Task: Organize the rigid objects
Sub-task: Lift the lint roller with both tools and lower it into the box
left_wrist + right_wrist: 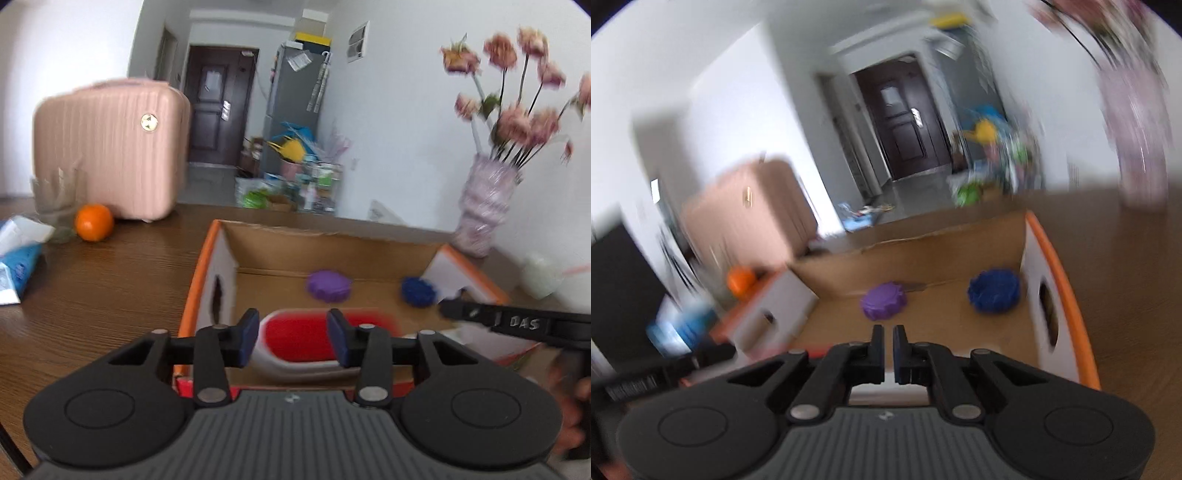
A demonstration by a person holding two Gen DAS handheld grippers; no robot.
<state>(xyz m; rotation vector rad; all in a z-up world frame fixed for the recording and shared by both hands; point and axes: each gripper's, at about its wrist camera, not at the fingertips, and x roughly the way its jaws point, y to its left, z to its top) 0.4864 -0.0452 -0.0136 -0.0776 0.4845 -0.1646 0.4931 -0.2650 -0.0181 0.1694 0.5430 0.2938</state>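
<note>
As the left gripper (pixel 291 334) hangs over the near end of the cardboard box (pixel 332 240), its fingers (pixel 248 332) stand partly apart with a red and white object (pixel 314 341) between them. It looks like a brush or a scraper, and I judge that the fingers are clamped on it, though the blur does not let me see the contact clearly. The right gripper (pixel 888 343) is also over the box, with its fingers together and nothing between them.

The step in hand seems to be putting this object into the box. To do it well, the left gripper should go lower, near the box floor, before opening, and choose the free near part, away from the purple disc (pixel 328 285) and the blue disc (pixel 419 291) at the far side. The right gripper should stay aside.

Both views are blurred, the right one strongly. The near end of the red object is hidden under the gripper body. The vase with flowers (pixel 484 206), the pink case (pixel 110 147) and the orange (pixel 94 222) stand on the desk (pixel 110 288) outside the box.
</note>
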